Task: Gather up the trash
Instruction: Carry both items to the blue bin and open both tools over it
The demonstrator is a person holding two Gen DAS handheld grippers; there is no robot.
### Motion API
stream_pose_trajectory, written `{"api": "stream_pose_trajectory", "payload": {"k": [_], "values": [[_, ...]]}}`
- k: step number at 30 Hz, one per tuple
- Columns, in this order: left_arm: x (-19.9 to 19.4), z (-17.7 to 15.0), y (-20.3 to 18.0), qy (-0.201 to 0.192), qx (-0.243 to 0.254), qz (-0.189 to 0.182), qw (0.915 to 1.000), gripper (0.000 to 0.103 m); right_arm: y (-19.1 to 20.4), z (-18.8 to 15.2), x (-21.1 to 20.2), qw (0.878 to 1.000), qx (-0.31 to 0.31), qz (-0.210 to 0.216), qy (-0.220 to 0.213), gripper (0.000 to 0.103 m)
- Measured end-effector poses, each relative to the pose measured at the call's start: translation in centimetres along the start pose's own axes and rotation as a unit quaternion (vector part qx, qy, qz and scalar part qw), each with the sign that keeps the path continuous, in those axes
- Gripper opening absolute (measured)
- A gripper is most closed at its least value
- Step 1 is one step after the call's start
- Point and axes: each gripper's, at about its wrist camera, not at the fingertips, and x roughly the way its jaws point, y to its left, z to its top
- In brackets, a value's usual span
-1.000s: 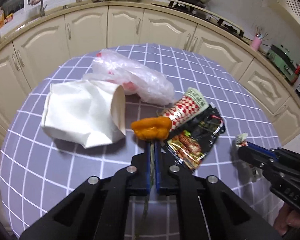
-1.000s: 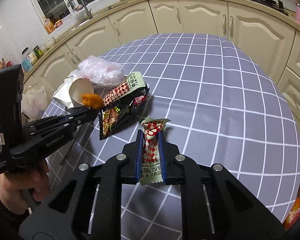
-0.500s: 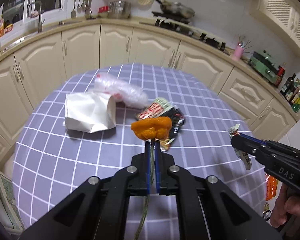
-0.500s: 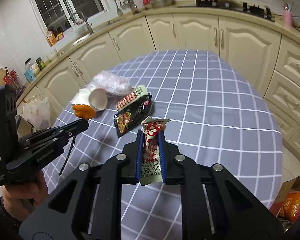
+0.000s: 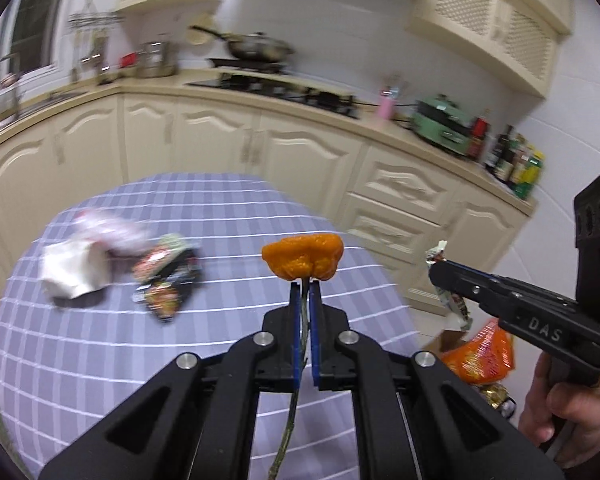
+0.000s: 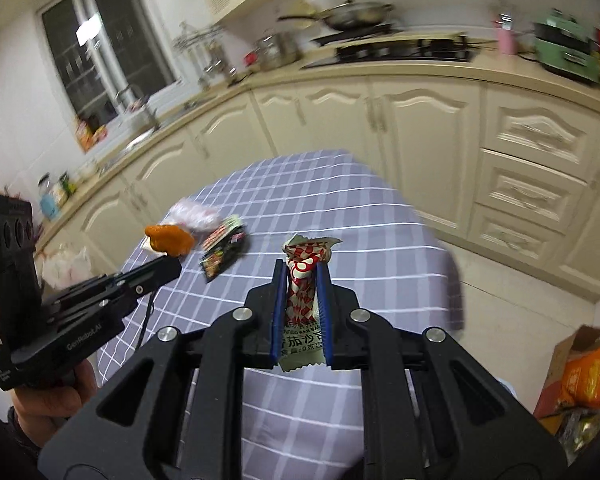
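Two pieces of trash are held clear above the surface (image 5: pixel 100 360), presumably for carrying away: the orange peel (image 5: pixel 303 258) is clenched in the left claw (image 5: pixel 305 292), the sauce packet (image 6: pixel 304 280) in the right claw (image 6: pixel 302 276).

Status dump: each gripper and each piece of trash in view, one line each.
left gripper: shut on orange peel, raised above table
orange peel: held by its stem, off the table
right gripper: shut on sauce packet
sauce packet: pinched upright, crumpled, lifted
white paper bag: lying on table
snack wrappers: lying flat on table
clear plastic bag: crumpled on table, blurred
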Motion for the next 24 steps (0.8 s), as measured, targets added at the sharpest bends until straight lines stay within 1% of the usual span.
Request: {"api": "stream_pose_trajectory", "payload": {"k": [3,6,9,11,13,16,18,21,23,24], "values": [[0.9,0.0,-3.7,0.004,0.027,-0.032,0.9991,0.003,-3.8,-0.9,-2.3,0.999,0.043,-0.022,-0.012,0.015],[2.3,-0.5,-7.8,0.019,0.055,-0.073,0.9956,0.003,-8.4,-2.5,-4.8,0.994,0.092,-0.057,-0.023,0.015],[4.2,-1.4,-11.5,0.044,0.073,-0.113,0.9899,0.003,-13.1,-4.5,-6.8,0.985,0.14,-0.092,-0.026,0.015],[5.9,-2.2,-14.1,0.069,0.083,-0.139,0.9844,0.003,-16.4,-6.3,-7.9,0.977,0.182,-0.105,-0.025,0.015],[7.8,-3.3,-16.3,0.096,0.091,-0.157,0.9786,0.003,-19.6,-8.2,-8.4,0.967,0.222,-0.124,-0.02,0.015],[11.4,-6.0,-20.1,0.15,0.116,-0.174,0.9662,0.004,-23.2,-10.7,-8.5,0.954,0.267,-0.135,-0.008,0.015],[13.5,-8.1,-22.0,0.186,0.129,-0.184,0.9565,0.004,-25.6,-12.7,-7.8,0.945,0.297,-0.139,0.01,0.015],[16.9,-10.7,-23.7,0.235,0.137,-0.187,0.9441,0.004,-27.7,-14.8,-6.7,0.935,0.327,-0.134,0.027,0.015],[19.5,-12.7,-24.6,0.27,0.141,-0.181,0.9351,0.004,-28.8,-15.9,-5.6,0.929,0.343,-0.132,0.039,0.015],[20.2,-13.5,-24.9,0.281,0.141,-0.179,0.9321,0.004,-29.3,-16.4,-5.2,0.927,0.349,-0.13,0.043,0.015]]}}
